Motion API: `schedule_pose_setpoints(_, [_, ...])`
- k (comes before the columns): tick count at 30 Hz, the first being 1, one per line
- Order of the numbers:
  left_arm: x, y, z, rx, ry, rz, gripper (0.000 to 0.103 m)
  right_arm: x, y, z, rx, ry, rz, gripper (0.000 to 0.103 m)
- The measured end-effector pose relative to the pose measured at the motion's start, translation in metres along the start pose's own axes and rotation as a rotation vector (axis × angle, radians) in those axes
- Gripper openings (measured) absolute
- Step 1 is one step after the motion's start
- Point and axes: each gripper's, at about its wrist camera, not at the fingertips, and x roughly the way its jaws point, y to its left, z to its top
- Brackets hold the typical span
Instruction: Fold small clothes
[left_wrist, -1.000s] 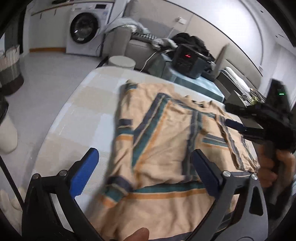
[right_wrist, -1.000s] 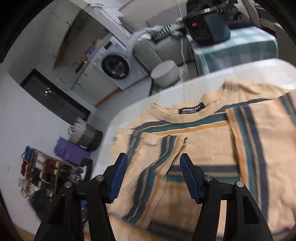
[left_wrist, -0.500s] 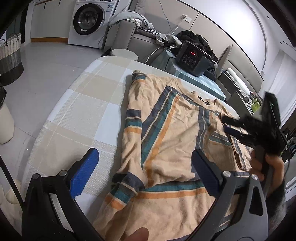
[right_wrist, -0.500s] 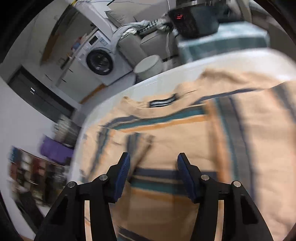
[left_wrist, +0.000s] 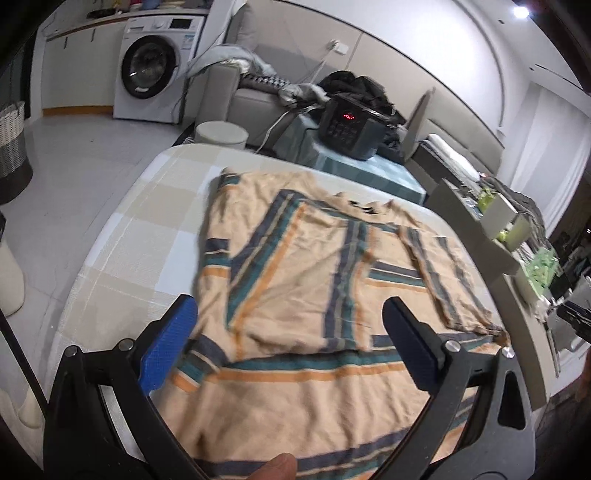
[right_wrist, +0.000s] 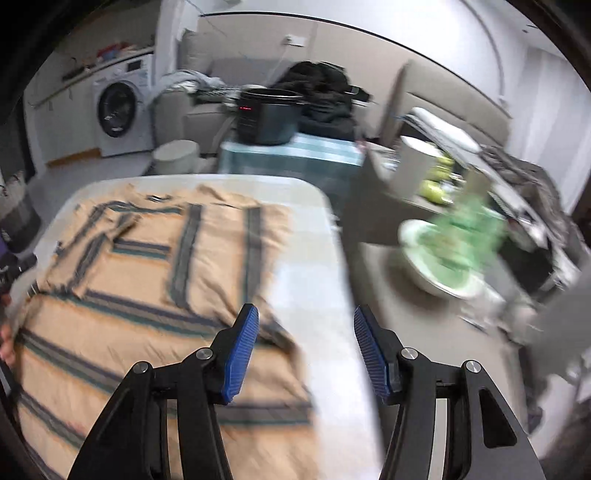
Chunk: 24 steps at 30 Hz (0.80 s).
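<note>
The striped shirt (left_wrist: 314, 295) lay flat across the checked table (left_wrist: 147, 229), both sleeves folded in. The left gripper (left_wrist: 291, 343) hung over its hem, fingers wide, nothing between them. The right gripper (right_wrist: 306, 350), at the shirt's three o'clock edge, stood part-open and empty.

Left wrist view: close above near end of striped shirt (left_wrist: 295, 295), tilted down along table (left_wrist: 122, 236), facing washing machine (left_wrist: 153, 66) at upper left of frame. Right wrist view: blurred, over table's right edge (right_wrist: 325, 280), tilted down, facing same back wall. Shared: shirt, table, washing machine (right_wrist: 118, 110), black appliance with red display (left_wrist: 351, 125) (right_wrist: 266, 118).
</note>
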Motion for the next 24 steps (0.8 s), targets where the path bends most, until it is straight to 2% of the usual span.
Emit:
schedule_pose_setpoints(3, [-0.014, -0.014, -0.001, 0.036, -0.016, -0.023, 0.099, -0.039, -0.013, -0.012, 0.022, 0.001, 0.016, 0.056])
schedule_pose_setpoints(6, [-0.027, -0.023, -0.004, 0.057, -0.029, -0.020, 0.099, -0.074, 0.008, -0.006, 0.017, -0.016, 0.100, 0.056])
schedule_pose_setpoints(10, [-0.047, -0.023, -0.005, 0.058, -0.050, 0.001, 0.099, -0.121, 0.069, 0.039, 0.003, -0.072, 0.312, 0.056])
schedule_pose_setpoints(15, [-0.066, -0.005, -0.007, 0.000, -0.071, 0.018, 0.100, -0.165, 0.138, 0.093, -0.027, -0.189, 0.448, 0.064])
schedule_pose_setpoints(18, [-0.066, 0.007, -0.012, -0.031, -0.069, 0.031, 0.100, -0.156, 0.172, 0.115, -0.023, -0.214, 0.503, 0.068])
schedule_pose_setpoints(20, [-0.059, 0.014, -0.012, -0.046, -0.057, 0.047, 0.100, -0.128, 0.197, 0.125, -0.034, -0.211, 0.530, 0.068])
schedule_pose_setpoints(24, [-0.038, 0.026, -0.010, -0.058, -0.029, 0.097, 0.100, -0.027, 0.234, 0.133, 0.051, -0.058, 0.609, 0.068])
